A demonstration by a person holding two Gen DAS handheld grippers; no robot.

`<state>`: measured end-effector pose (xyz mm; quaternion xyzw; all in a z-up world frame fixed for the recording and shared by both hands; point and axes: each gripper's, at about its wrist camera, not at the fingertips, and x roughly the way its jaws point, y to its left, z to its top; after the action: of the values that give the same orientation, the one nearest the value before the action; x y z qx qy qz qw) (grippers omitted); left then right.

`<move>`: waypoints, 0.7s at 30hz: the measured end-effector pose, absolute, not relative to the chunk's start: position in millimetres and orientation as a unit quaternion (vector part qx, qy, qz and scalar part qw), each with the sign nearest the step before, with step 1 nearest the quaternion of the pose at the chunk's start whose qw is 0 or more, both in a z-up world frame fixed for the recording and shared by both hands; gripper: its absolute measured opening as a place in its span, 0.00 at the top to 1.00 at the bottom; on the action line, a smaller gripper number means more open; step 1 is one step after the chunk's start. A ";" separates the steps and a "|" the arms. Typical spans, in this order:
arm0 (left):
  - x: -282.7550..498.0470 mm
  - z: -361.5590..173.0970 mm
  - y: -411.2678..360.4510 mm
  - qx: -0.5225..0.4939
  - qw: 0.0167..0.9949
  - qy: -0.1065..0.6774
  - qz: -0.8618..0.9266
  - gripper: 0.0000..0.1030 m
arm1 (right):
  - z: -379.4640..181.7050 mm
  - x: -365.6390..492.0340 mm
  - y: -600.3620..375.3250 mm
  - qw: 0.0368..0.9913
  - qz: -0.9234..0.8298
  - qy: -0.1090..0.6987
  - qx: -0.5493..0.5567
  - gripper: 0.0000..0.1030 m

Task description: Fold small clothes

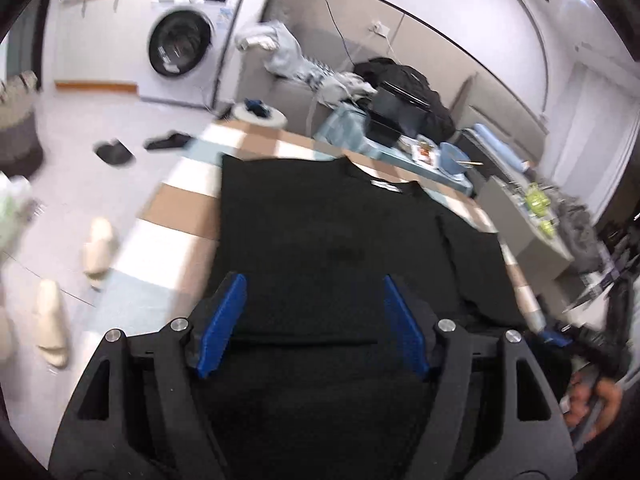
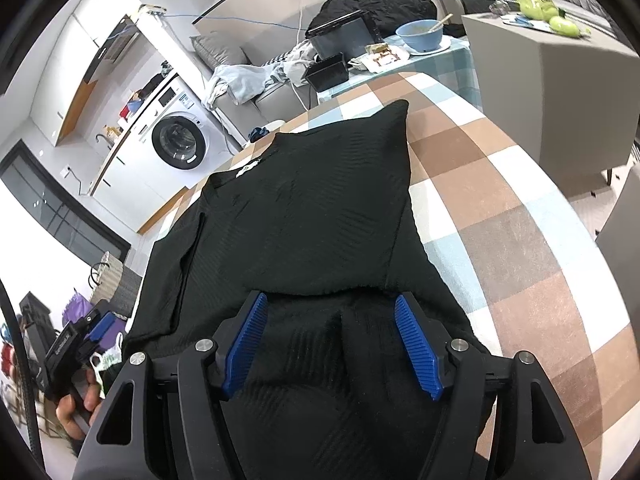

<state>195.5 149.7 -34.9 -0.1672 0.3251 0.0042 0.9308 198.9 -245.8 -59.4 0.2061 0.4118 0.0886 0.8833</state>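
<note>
A black knit top (image 1: 328,240) lies flat on the checked tablecloth (image 1: 176,216), collar with its white label at the far end. My left gripper (image 1: 314,284) is open above the near hem, its blue pads wide apart with nothing between them. In the right wrist view the same top (image 2: 312,216) has one sleeve side folded in over the body. My right gripper (image 2: 330,306) is open over the bunched near part of the cloth. The left gripper (image 2: 86,334) shows at the lower left there.
A washing machine (image 1: 182,46) stands at the back. Slippers (image 1: 98,250) lie on the floor left of the table. A side table holds black trays (image 2: 334,46) and a blue bowl (image 2: 420,34). A grey cabinet (image 2: 548,80) stands to the right.
</note>
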 end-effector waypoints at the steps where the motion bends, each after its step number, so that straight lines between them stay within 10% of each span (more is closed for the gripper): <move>1: 186.0 -33.8 150.9 -0.158 0.935 0.319 0.013 0.30 | -56.9 197.0 -246.6 0.886 0.091 0.410 0.196 0.34; 7: 131.6 -35.2 165.3 -0.112 0.944 0.302 0.067 0.13 | -39.8 168.4 -279.7 0.904 0.084 0.390 0.153 0.32; 21: 80.9 -82.0 198.4 -0.144 0.915 0.362 0.102 0.11 | -73.6 150.6 -277.8 0.885 0.147 0.432 0.095 0.32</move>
<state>80.9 198.4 -82.0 -0.1436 0.3624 0.1022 0.9152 150.6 -277.8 -73.6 0.0953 0.4316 0.1467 0.8850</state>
